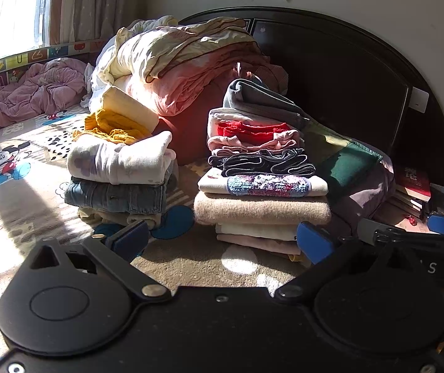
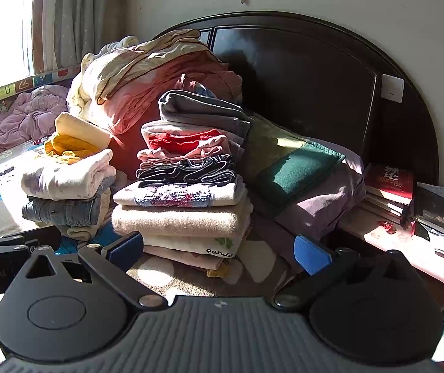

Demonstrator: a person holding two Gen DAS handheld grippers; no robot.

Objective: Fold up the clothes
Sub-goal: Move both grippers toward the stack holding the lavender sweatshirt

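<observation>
Both my grippers are released and carry nothing: the left gripper has its blue pads spread wide with only bedsheet showing between them, and the right gripper stands the same way, jaws apart, nothing held. I take the tall stack of folded clothes as my landmark. It sits on the cartoon-print bedsheet just in front of both grippers, many layers high, with a beige sweater low down, a black piece with pale trim in the middle, red and pink pieces above, and a grey garment on top. Left of the tall stack, a little apart from it, stands a shorter stack: jeans near the bottom, a white printed top over them, and a yellow knit with a cream piece on top, this last pair sitting less squarely than the rest. Behind both stacks is a heap of bedding against the dark headboard; right of the tall stack lies a pillow with a green cloth on it, and further right some books. Far left of the stacks, a rumpled pink item lies by the window; I cannot tell whether it is clothing or a quilt. Judgement: folding looks largely done; what may remain is that pink item and squaring the short stack's top.
</observation>
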